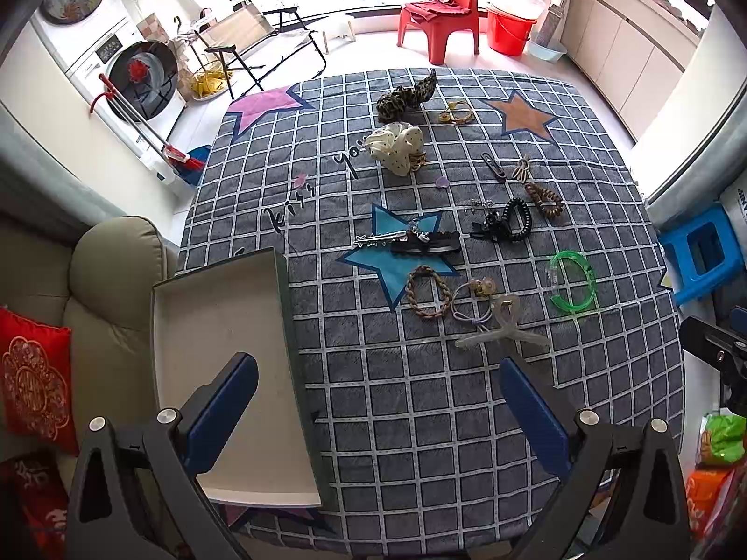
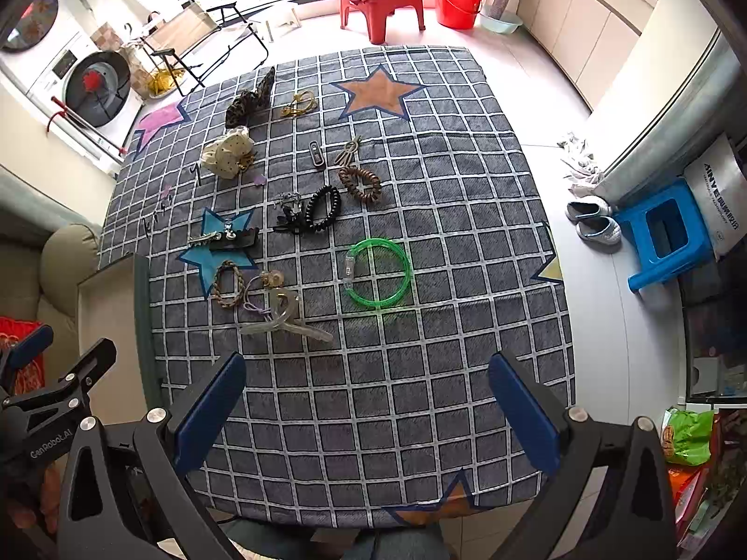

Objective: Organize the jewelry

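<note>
Hair ties, clips and bracelets lie scattered on a grey checked cloth [image 1: 420, 396]. Among them are a green bangle [image 1: 573, 281] [image 2: 379, 274], a clear claw clip [image 1: 504, 326] [image 2: 285, 319], a braided tie [image 1: 427, 291], black and brown coil ties [image 2: 322, 207], a black clip [image 1: 427, 242] and two scrunchies [image 1: 397, 147]. An empty shallow box [image 1: 224, 354] [image 2: 107, 308] sits at the table's left edge. My left gripper [image 1: 378, 385] hovers open near the box's right wall. My right gripper [image 2: 366, 382] hangs open above bare cloth, short of the bangle.
A beige sofa arm [image 1: 107, 280] and red cushion [image 1: 32, 373] lie left of the table. A blue stool [image 2: 667, 233] and shoes [image 2: 593, 219] stand on the floor at right. A red chair [image 1: 441, 9] and bucket [image 1: 511, 28] are beyond the far edge.
</note>
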